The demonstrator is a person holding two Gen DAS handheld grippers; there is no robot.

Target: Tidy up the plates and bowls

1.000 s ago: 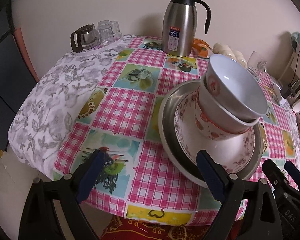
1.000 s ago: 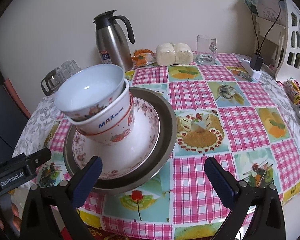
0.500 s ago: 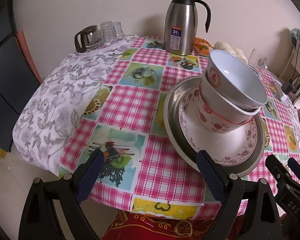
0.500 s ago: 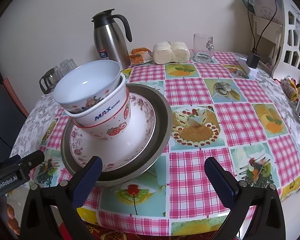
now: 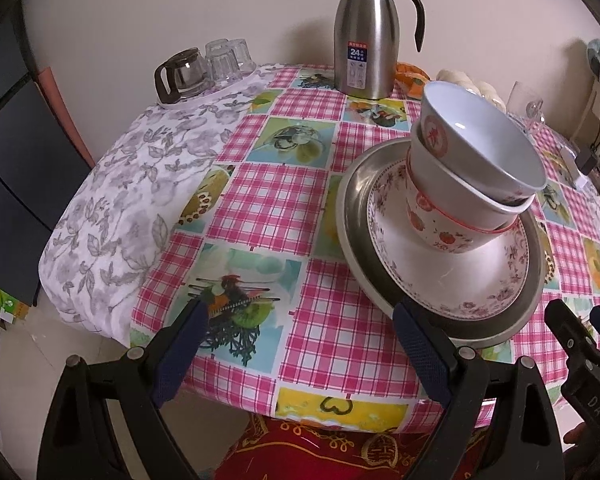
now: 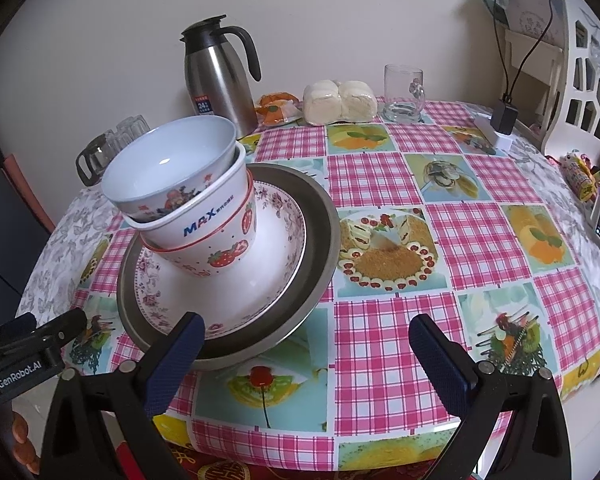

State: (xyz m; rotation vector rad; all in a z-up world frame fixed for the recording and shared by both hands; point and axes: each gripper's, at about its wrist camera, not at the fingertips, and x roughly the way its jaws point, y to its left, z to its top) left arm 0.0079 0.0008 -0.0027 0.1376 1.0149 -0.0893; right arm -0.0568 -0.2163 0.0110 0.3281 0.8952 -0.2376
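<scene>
Both grippers (image 5: 300, 344) (image 6: 306, 350) retreated; bowl stack (image 6: 192, 200) sits ahead.

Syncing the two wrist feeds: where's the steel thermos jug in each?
Left wrist view: the steel thermos jug stands top centre, at the table's far edge by the wall.
Right wrist view: the steel thermos jug sits upper left, behind the stacked bowls.
Shared landmark: the stacked bowls, right of centre in the left wrist view.

A tall stainless steel thermos jug with black handle (image 6: 220, 80) stands upper left on the pink checked tabletop (image 6: 380, 344); wrapped white buns (image 6: 339, 103) and a clear glass mug (image 6: 404, 94) sit upper centre.
</scene>
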